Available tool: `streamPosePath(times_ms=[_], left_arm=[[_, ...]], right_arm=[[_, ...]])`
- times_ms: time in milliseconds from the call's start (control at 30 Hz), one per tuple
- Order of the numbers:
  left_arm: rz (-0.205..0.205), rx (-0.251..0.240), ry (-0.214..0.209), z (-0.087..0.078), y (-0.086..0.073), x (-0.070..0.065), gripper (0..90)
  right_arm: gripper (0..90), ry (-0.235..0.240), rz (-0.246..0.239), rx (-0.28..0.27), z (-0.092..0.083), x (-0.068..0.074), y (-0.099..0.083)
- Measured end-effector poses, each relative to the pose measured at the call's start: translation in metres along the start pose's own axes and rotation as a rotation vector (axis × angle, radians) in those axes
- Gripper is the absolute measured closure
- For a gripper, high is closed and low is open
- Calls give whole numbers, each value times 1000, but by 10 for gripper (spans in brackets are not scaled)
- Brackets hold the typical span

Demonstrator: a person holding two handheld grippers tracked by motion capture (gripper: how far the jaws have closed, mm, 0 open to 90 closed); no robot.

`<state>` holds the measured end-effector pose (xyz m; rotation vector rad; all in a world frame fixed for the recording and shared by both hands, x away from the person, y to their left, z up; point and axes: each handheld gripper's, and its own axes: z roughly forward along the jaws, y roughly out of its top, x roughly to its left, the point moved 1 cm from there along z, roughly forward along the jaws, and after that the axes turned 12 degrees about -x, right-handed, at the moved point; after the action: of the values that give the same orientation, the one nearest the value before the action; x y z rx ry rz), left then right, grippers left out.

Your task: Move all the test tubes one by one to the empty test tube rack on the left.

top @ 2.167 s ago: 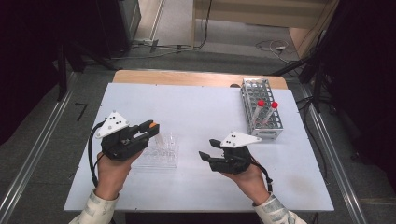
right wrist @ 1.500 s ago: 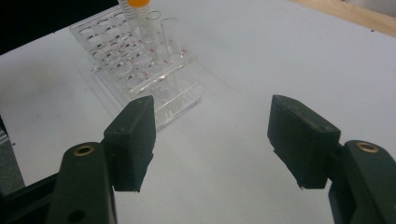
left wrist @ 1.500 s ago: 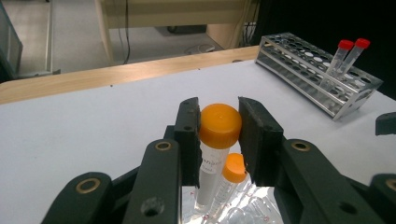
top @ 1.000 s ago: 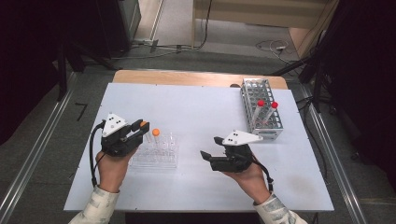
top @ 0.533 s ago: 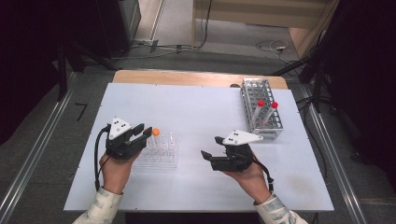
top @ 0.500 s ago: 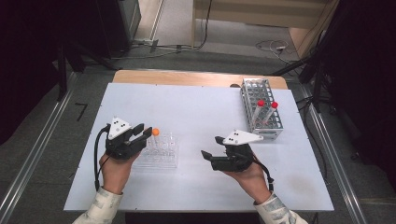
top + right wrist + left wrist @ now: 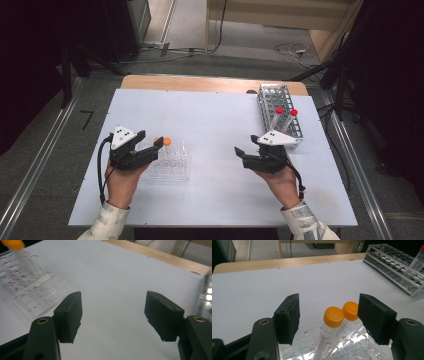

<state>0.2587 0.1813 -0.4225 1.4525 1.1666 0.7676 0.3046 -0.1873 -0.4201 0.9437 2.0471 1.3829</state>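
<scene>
2 orange-capped tubes seated in clear rack at lower left of high view, left gripper jaws just opened, apart around them; 2 red-capped tubes remain in metal rack at upper right; right gripper jaws apart, empty.

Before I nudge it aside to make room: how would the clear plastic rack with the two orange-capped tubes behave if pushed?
The clear rack looks like thin light plastic on a smooth white table, so it would probably slide easily. The two orange-capped tubes stand tall and lean in their wells, so they may wobble or tip if it is pushed quickly.
</scene>
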Motion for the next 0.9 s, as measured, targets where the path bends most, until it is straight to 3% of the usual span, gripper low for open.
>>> streamPosePath(times_ms=[433, 633, 900], left_arm=[[-3, -15, 23, -1, 2, 1, 275], [-2, -16, 26, -2, 3, 1, 250], [-3, -20, 27, -2, 3, 1, 251]], right_arm=[[313, -175, 62, -17, -2, -55, -2], [326, -235, 61, -18, 5, -70, -2], [397, -292, 102, -25, 12, -88, -5]])
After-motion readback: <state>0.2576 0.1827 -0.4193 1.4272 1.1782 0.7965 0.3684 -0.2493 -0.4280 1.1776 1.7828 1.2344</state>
